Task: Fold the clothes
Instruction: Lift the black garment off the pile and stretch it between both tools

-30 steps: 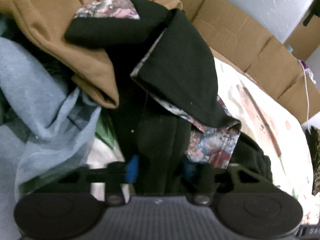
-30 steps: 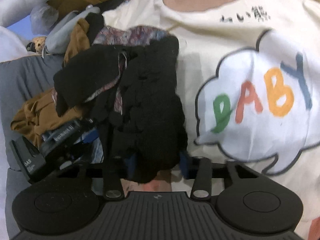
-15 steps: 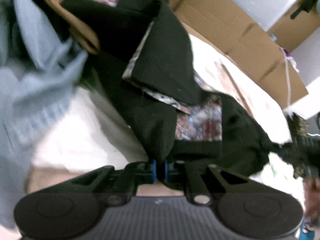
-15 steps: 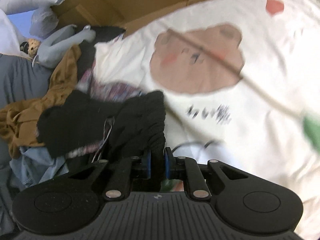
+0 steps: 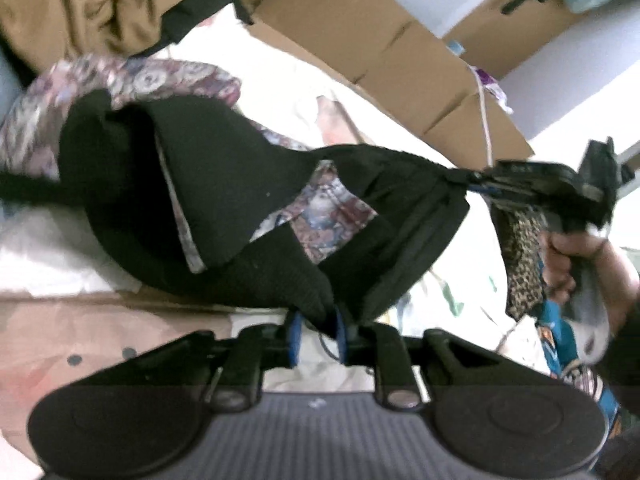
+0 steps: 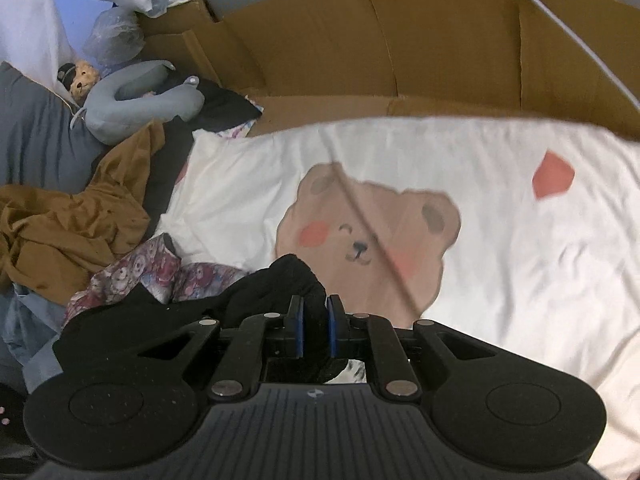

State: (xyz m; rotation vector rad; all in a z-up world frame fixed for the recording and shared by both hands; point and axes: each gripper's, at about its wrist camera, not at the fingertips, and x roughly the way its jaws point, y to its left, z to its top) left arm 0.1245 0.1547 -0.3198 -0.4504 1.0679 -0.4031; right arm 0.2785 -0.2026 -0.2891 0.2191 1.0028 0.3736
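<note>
My left claw (image 5: 316,330), jaws opening, and right claw (image 6: 314,322) pinch the black floral-lined garment (image 5: 224,184) above the bear-print bedsheet (image 6: 500,240); pull it taut, level, before lowering

bedsheet (image 6: 500,248): cream, bear print | cardboard (image 6: 400,40): behind it | plush toy (image 6: 132,98): far left

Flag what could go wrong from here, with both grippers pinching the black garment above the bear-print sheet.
1. The left gripper has only a small bunch of the black garment between its jaws, which are opening; that edge could slip out.
2. The right gripper is shut on a thick wad, so the garment may stay bunched rather than spread flat.
3. Its floral lining is twisted outward and trails near the brown garment, which might get dragged along.
</note>
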